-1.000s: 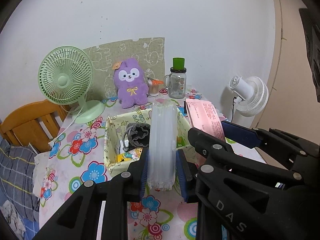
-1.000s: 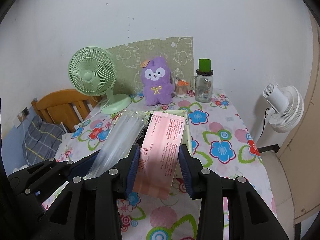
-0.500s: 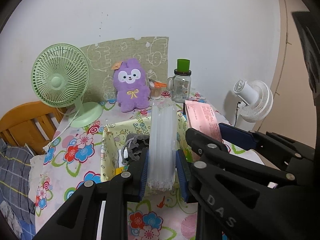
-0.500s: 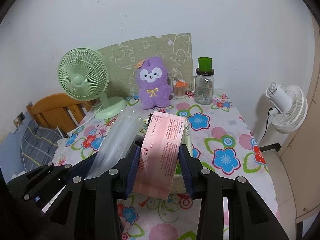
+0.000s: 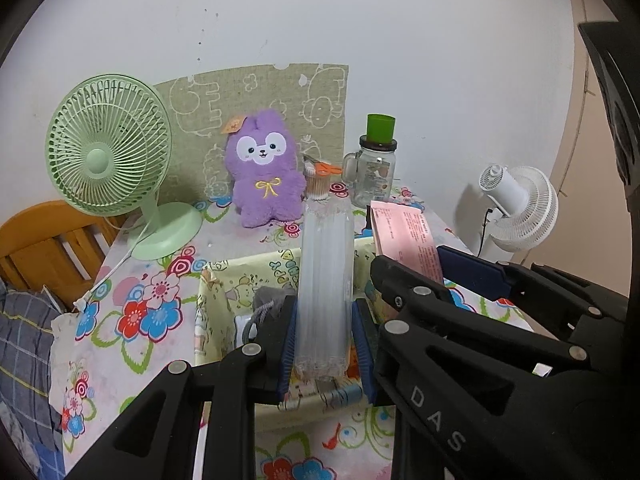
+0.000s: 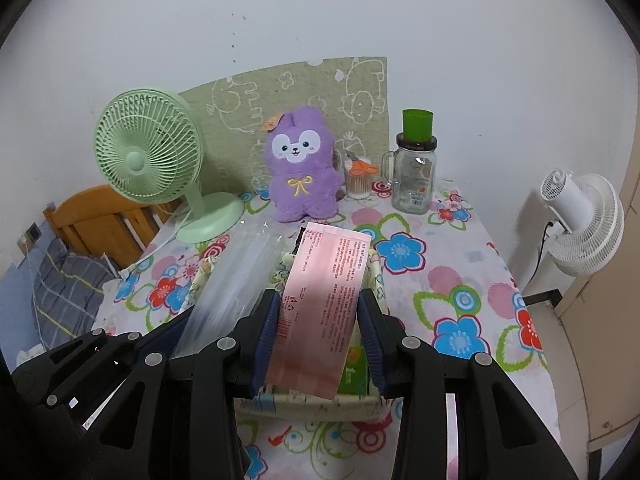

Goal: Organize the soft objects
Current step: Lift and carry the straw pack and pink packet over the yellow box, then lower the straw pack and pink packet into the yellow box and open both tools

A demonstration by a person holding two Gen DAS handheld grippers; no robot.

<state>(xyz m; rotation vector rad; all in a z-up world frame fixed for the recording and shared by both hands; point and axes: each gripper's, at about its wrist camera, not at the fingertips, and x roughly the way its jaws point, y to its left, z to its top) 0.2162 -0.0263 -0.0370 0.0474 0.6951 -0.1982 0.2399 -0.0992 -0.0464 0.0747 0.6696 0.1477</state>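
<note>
Both packs hang right over the fabric basket (image 5: pixel 224 300) now: the left tool (image 5: pixel 325 344) pinches the clear straw pack (image 5: pixel 326 280) narrow, the right tool (image 6: pixel 318 336) clamps the pink packet (image 6: pixel 324 304). The risk I see: the tools crowd together above the basket, and either floppy pack could catch its rim and flop outside onto the tabletop (image 6: pixel 460 280).

Pale-green desk fan (image 5: pixel 106 148); purple plush bunny (image 5: pixel 264 168), yellow bow; tablecloth (image 6: pixel 460 280) white with blue, red, pink flowers; pink packet (image 6: pixel 324 312), dark print; clear straw pack (image 5: pixel 326 288); pale-yellow cartoon-print basket (image 5: pixel 216 300); jar (image 6: pixel 414 178) green-capped; white fan (image 6: pixel 580 224).
</note>
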